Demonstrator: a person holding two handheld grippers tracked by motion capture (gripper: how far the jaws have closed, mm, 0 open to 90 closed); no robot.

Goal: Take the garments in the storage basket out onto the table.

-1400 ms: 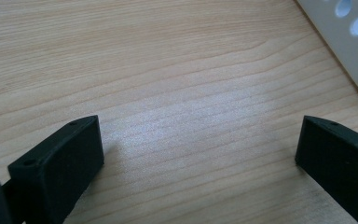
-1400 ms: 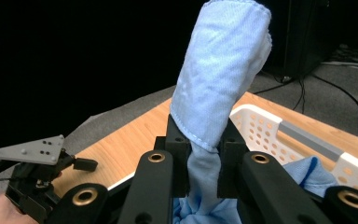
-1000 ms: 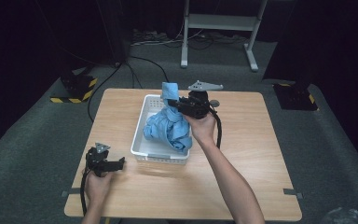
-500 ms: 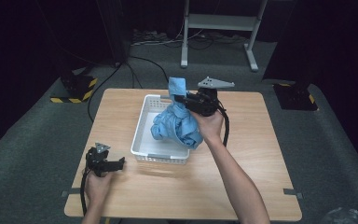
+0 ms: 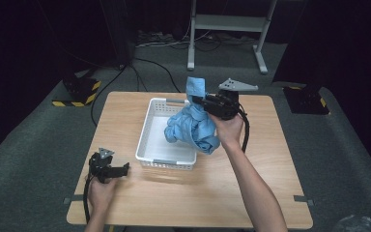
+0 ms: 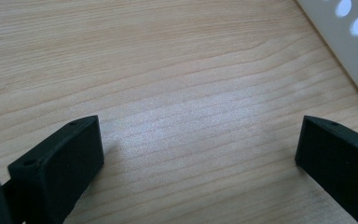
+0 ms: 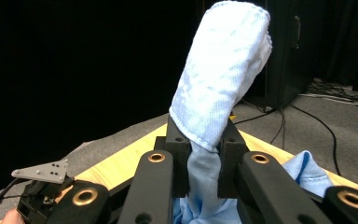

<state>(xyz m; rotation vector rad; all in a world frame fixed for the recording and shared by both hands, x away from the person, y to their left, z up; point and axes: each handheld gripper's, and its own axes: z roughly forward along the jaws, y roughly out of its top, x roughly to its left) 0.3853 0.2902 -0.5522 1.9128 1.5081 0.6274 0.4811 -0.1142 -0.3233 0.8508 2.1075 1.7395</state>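
Table (image 5: pixel 270 193) evenly lit, surroundings dark; pictures soft, slightly blurred.

There is one blue towel (image 5: pixel 193 128). There is one white basket (image 5: pixel 150 133). There are two grippers, a left gripper (image 5: pixel 118 169) and a right gripper (image 5: pixel 198 100). There is one wooden surface (image 5: pixel 270 169).

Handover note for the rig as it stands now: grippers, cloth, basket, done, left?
Right gripper: shut on the blue cloth, a tip of it sticking up past the jaws; the bunched rest hangs over the white basket, at its right side.
Left gripper: open, nothing between the jaws, low at the table near its front left, beside the basket's near corner.
Done: cloth gripped and raised.
Left: judging by the lift, probably carry the cloth clear of the basket and set it down on the table; whether any part still touches the basket cannot be told.
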